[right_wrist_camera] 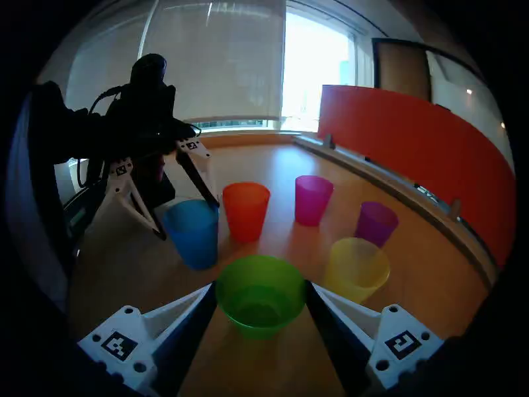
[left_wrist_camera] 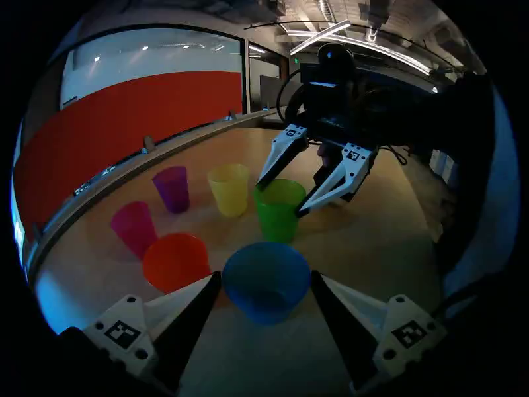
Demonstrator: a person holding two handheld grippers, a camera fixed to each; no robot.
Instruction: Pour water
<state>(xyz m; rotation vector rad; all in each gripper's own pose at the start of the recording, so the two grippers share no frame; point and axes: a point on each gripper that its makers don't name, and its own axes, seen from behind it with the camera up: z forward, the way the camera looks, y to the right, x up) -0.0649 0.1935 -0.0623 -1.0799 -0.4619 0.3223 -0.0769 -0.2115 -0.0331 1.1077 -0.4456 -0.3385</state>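
Green cup point(right_wrist_camera: 260, 306) stands on desk point(right_wrist_camera: 410, 264), right tongs point(right_wrist_camera: 260, 286) spread to cup width w/ one finger either side of its rim; can't tell if they're squeezing yet. Blue cup point(left_wrist_camera: 266, 291) sits just beside green cup, left tongs point(left_wrist_camera: 264, 278) straddling it the same way, grip likewise unclear. Green cup prob. holds a little water, hard to be sure. Risks: thin plastic may flex & slip if the pinch is weak. Tilting so near green cup could clip yellow cup point(right_wrist_camera: 357, 268) or orange cup point(right_wrist_camera: 245, 210) close by it, or spill past the rim.
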